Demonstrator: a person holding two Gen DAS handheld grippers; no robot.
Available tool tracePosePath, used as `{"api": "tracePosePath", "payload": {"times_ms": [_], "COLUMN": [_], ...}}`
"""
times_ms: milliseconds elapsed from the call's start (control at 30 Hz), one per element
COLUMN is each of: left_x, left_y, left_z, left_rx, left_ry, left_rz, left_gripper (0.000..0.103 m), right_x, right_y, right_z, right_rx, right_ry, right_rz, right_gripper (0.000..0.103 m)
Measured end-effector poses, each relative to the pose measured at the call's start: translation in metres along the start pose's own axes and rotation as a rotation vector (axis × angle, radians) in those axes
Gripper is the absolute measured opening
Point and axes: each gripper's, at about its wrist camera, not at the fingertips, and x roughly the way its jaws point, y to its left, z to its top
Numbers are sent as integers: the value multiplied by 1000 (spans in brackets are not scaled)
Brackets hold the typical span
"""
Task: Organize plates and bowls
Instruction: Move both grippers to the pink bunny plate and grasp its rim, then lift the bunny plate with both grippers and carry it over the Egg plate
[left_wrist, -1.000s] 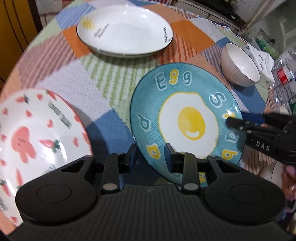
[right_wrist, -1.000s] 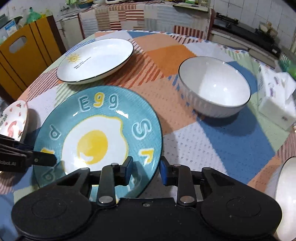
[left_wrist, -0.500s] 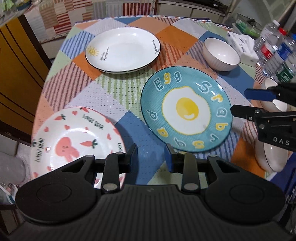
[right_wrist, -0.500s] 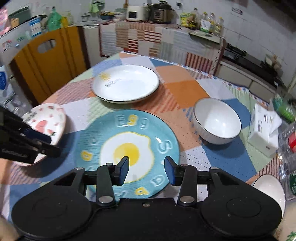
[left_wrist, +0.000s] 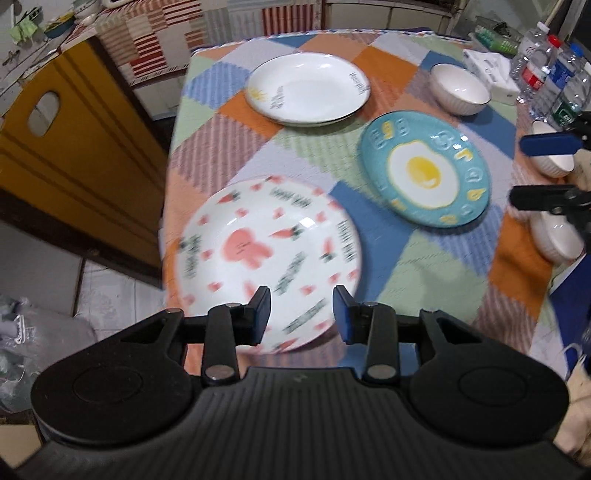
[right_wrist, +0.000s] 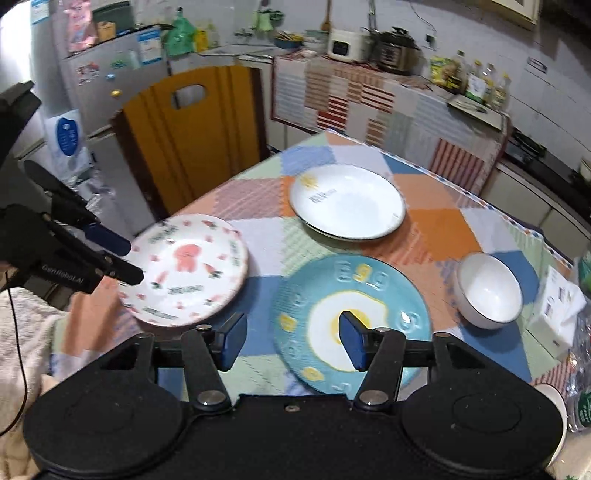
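Jaws of both grippers opening, empty, above the table edge (left_wrist: 170, 206).

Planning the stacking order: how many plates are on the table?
3, possibly more: the rabbit plate at the near left edge, the blue egg plate to its right, and the white sun plate behind, which may hide another beneath.

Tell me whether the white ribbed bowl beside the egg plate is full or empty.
Empty: the white ribbed bowl beside the egg plate shows only its bare white inside.

The blue plate (right_wrist: 351, 321) reads "Egg" in raised letters; the left gripper's (right_wrist: 125, 258) side reads "GenRobot.AI", partly blurred.
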Motion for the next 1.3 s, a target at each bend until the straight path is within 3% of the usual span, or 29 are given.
{"api": "tracePosePath", "payload": {"times_ms": [200,400,567,767,867,1000,1067,1167,1300], "left_x": [4,21,38,66,83,100,106,108,110], "left_y": [41,62,69,87,94,100,99,96,95], "left_z": [-24,-37,-36,-33,-32,-36,-39,-42,-41], "left_rx": [-5,-4,22,-22,-29,-45,-41,-38,-52], "left_ry": [-2,-27,-39,-75,-68,-28,-13,-31,-38], "left_rz": [45,77,63,38,50,42,47,38,38], "left_gripper": [45,60,66,67,64,58,38,25,24], "right_x": [0,29,63,96,111,122,127,132,139], "right_y": [23,35,17,-10,-10,0,2,0,-9], "right_z": [-2,-15,-26,-44,-51,-58,-59,-59,-58], "right_rx": [-63,-115,14,228,278,253,223,237,306], "right_ry": [-45,-80,-19,3,-15,-18,1,7,1], "right_rz": [15,28,71,42,6,17,27,20,31], "right_gripper": [65,65,65,65,60,56,55,49,26]}}
